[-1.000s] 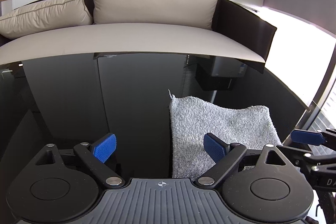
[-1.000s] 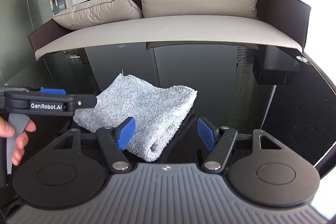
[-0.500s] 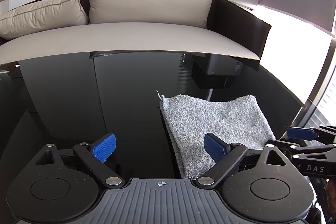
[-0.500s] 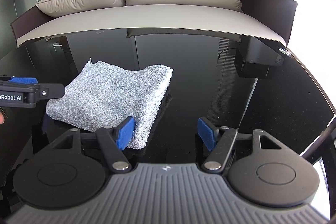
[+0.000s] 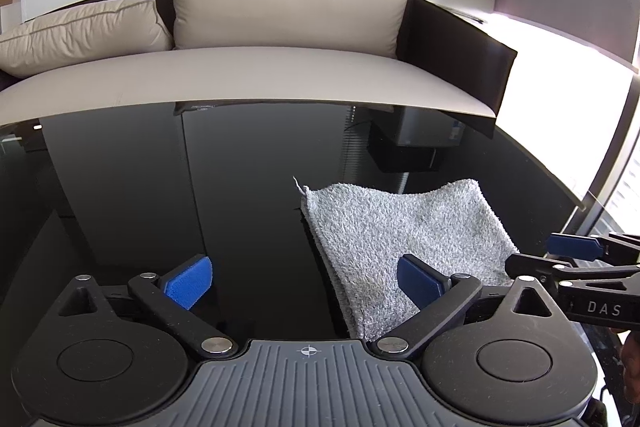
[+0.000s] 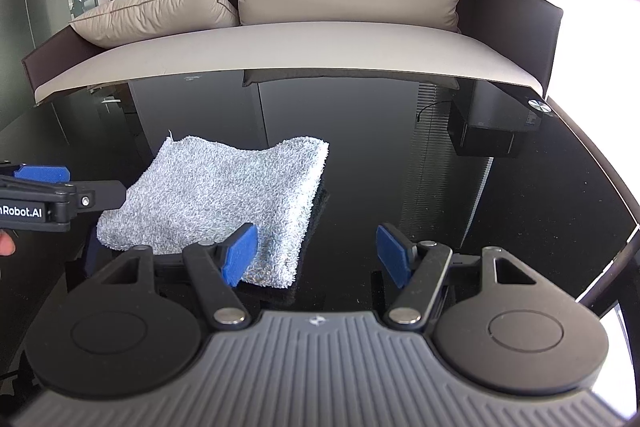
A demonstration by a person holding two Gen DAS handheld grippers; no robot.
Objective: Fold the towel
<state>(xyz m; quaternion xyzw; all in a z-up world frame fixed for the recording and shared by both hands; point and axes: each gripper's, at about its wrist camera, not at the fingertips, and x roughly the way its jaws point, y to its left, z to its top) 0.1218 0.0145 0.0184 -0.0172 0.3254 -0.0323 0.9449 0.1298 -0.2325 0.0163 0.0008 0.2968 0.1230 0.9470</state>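
Towel (fluffy grey terry), folded rectangle

Grey folded towel flat on glossy black table, right of centre. Left gripper just widened its jaws, nothing between; right blue pad over towel's near-left edge. Right gripper at frame's right edge, beside towel. Beige sofa with two cushions beyond table.
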